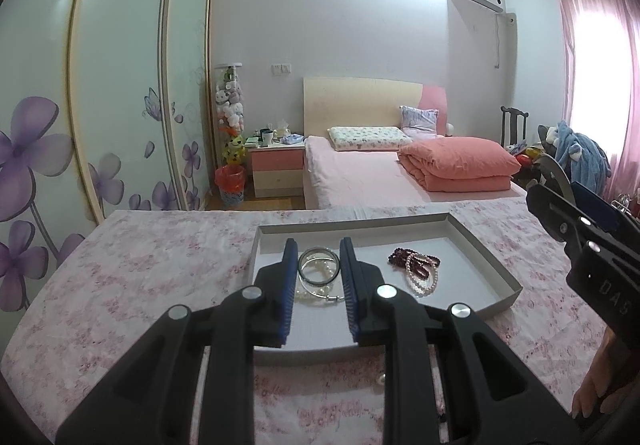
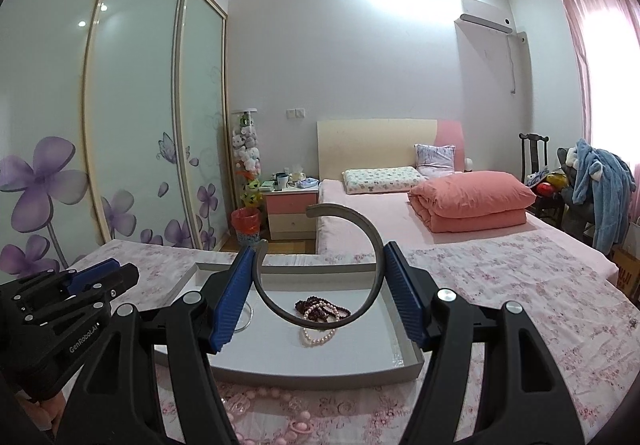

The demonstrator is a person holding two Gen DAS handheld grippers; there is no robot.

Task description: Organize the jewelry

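A shallow grey tray (image 1: 488, 251) (image 2: 320, 373) lies on the floral cloth. In it are a clear bangle (image 1: 318, 265) (image 2: 246, 319) over some pearls, a dark red bead bracelet (image 1: 412, 259) (image 2: 320, 307) and a pearl strand (image 1: 422, 279) (image 2: 318, 337). My right gripper (image 2: 320, 249) (image 1: 560, 205) is shut on a large grey C-shaped cuff (image 2: 376, 245) (image 1: 558, 173), held upright above the tray's near half. My left gripper (image 1: 318, 245) (image 2: 124, 271) hovers near the tray's left side, jaws narrowly apart with nothing between them.
Pink beads (image 2: 280, 401) lie on the cloth in front of the tray. Beyond the table stands a bed with a folded pink quilt (image 2: 472, 201). Sliding wardrobe doors (image 2: 132, 125) fill the left. A chair piled with clothes (image 2: 600, 181) stands at the right.
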